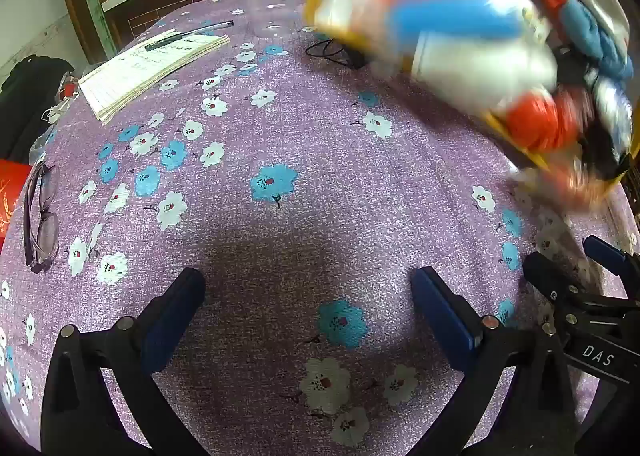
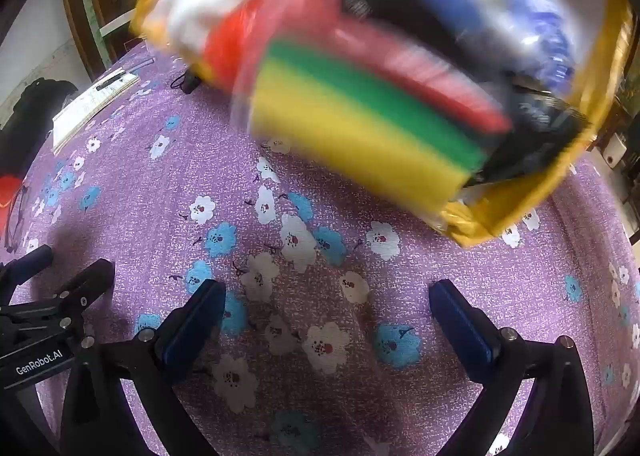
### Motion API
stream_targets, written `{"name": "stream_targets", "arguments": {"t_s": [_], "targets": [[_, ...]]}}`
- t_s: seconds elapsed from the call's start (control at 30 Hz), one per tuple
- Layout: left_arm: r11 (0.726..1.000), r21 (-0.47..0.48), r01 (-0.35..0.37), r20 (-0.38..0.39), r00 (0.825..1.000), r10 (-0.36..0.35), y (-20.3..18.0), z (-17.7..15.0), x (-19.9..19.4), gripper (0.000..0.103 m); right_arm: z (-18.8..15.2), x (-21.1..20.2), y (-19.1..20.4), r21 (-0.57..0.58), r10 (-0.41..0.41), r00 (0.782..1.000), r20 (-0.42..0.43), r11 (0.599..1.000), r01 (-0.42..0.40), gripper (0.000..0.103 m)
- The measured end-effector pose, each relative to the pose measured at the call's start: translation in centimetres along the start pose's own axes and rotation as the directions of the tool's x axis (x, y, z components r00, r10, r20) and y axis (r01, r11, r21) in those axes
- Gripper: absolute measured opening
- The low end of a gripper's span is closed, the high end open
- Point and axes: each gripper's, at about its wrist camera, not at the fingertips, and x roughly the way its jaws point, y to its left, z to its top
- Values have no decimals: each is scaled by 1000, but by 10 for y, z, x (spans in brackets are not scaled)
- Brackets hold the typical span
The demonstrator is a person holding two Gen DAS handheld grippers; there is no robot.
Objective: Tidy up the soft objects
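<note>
Progress: nothing sorted yet | yellow container (image 2: 536, 199) of soft objects, sponge (image 2: 360, 135) foremost, seen blurred and tipped above the desk (image 1: 304, 223) | left claw (image 1: 308, 320) and right claw (image 2: 326, 320) spread wide, empty, near side of container | all sorting judged outstanding

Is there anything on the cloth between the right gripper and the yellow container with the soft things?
Nothing visible. Only bare flowered tablecloth lies between the open right gripper and the blurred yellow container, which is tilted with a yellow-green sponge at its mouth.
</note>
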Motion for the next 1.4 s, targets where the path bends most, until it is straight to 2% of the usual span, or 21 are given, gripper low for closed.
{"name": "stream_targets", "arguments": {"t_s": [1.4], "targets": [[1000, 0, 0, 1, 1000, 0, 0, 0, -1, 103, 3, -2, 1, 1, 2, 1000, -3, 1000, -2, 103]]}}
